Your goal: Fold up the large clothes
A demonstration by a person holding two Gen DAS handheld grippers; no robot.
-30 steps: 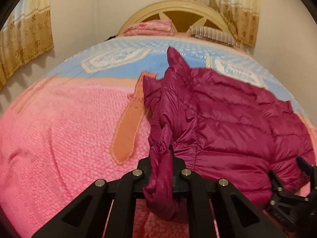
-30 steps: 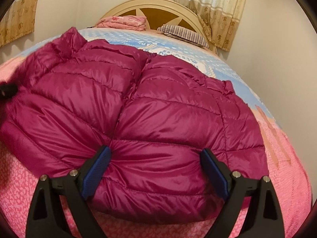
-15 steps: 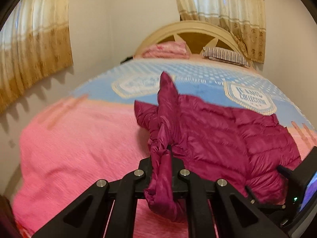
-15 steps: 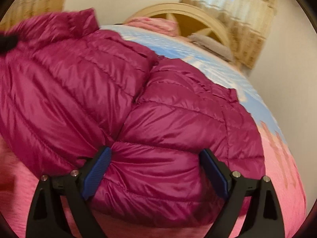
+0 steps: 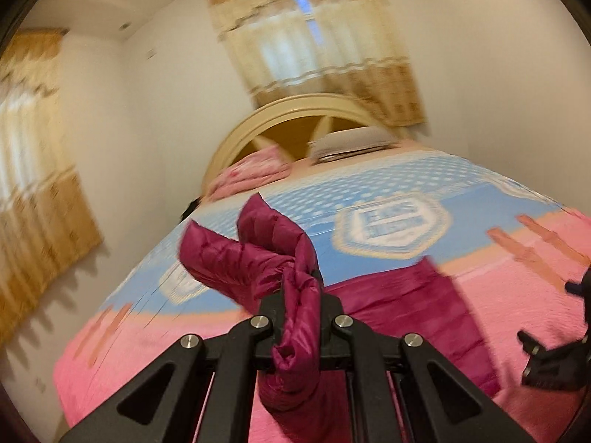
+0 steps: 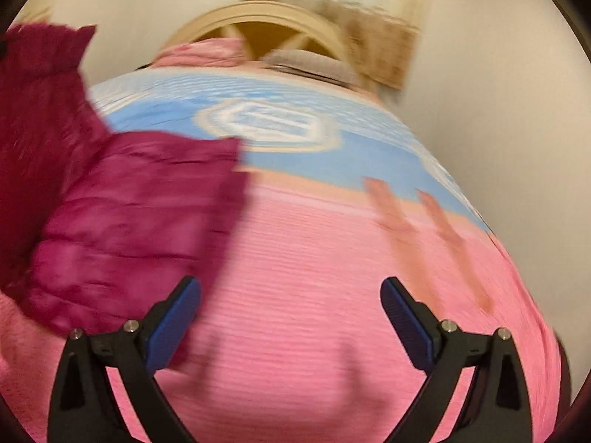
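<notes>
Jacket clamped in left tool, right tool spread over bed

Fabric is seen nearest in the left wrist view: a twisted bunch of the magenta puffer jacket [image 5: 295,317] is pinched between the closed fingers of the left tool [image 5: 300,326], with a loose end hanging below the grip. Beyond the grip, the quilted garment rises in two rounded folds, while the rest trails down to the right and lies on the pink part of the bedspread [image 5: 517,302]. At the right edge of that view, part of the right tool [image 5: 554,361] is visible — dark and blurred.

In the right wrist view, the right tool [image 6: 291,317] is held with its blue-padded fingers [image 6: 173,325] wide apart, and nothing is gripped between them. Only pink bedspread is seen in the gap. The jacket fills the left side of this view, just beside the left pad; whether it touches the pad cannot be told through the motion blur.

Farther off, the bedspread turns blue with a white badge motif [image 5: 391,225]. Behind it, a pink folded blanket [image 5: 251,173] and a pale pillow [image 5: 351,144] rest against the arched headboard [image 5: 295,118] — curtains [image 5: 317,55] hang above.
</notes>
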